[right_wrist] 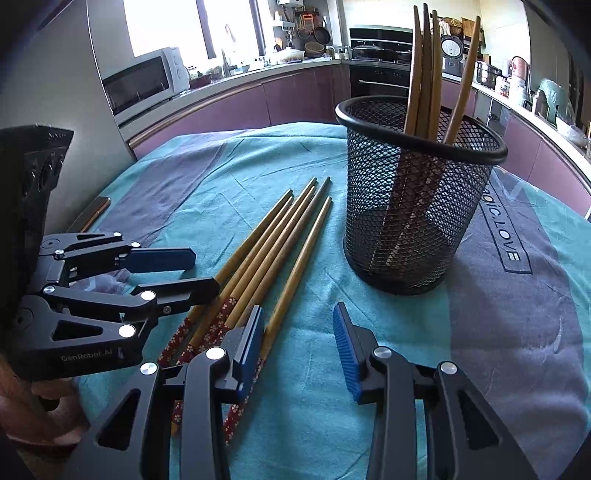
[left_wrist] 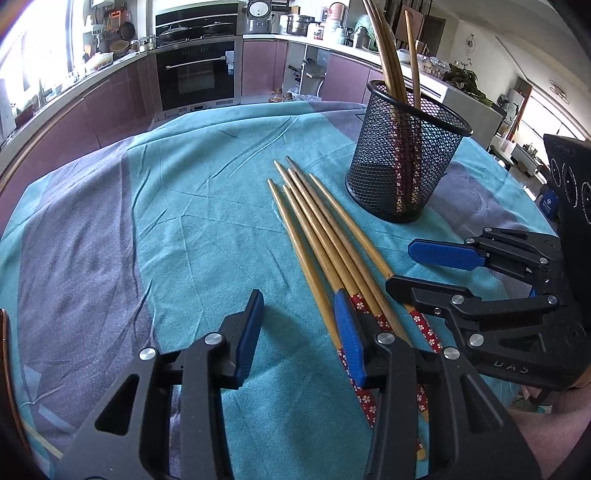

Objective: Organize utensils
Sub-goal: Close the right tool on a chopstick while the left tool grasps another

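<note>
We note a table covered with a teal and grey-purple cloth [left_wrist: 177, 206], creased in places (lettering shows on one grey panel). Behind it runs a curved counter with mauve cabinet fronts [right_wrist: 295, 99]. A built-in oven [left_wrist: 195, 75] sits beneath a hob carrying pans. A microwave [right_wrist: 140, 79] stands on the counter near a bright window [right_wrist: 166, 26]. A rice cooker [left_wrist: 258, 14] occupies the far worktop. Daylight is strong.

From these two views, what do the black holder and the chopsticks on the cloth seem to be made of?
The black holder looks like metal wire mesh with a matte black coat: you see through its diamond grid, and a solid rim tops it. The chopsticks look like wood or bamboo, tan with faint grain; their thick ends carry a red flowered covering, paint or wrap, I cannot tell.
</note>
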A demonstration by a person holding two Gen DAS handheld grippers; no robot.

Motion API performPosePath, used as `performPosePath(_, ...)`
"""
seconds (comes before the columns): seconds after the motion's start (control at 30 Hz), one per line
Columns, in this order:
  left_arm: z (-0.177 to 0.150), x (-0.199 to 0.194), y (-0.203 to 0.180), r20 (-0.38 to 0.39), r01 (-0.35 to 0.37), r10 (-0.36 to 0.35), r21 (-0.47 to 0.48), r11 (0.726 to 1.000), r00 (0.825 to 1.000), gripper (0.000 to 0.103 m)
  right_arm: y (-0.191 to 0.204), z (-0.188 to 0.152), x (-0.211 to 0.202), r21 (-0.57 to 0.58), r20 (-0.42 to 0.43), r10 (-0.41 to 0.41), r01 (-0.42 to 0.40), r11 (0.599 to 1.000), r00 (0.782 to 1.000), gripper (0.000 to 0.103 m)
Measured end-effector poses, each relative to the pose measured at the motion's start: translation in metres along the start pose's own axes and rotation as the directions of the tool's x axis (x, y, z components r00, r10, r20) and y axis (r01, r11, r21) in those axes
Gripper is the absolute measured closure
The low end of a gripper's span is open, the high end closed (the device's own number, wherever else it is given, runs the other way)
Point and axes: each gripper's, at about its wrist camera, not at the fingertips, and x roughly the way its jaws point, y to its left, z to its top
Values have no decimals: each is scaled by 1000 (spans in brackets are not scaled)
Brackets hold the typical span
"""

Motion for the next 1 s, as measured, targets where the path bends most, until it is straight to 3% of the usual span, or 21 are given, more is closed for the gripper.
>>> performPosePath(0.33,12,10,0,-14,-7,7,0,1000,1000,71,-1,11,9,9,-6,5,-5,1000,1000,75)
performPosePath(0.6,18,16,4,-6,-19,18,-51,999,1000,87,-16,12,8,98,6,51,-51,994,999,94)
performPosePath(0.7,18,15,8,-5,-12,12,-88,996,1000,93,-21,9,5,127,13,65,-66,990,998,96)
performPosePath(1.0,10,0,5,20,16,-13,-106,994,1000,95,-32,5,-16,153,68,104,-113,982,992,98)
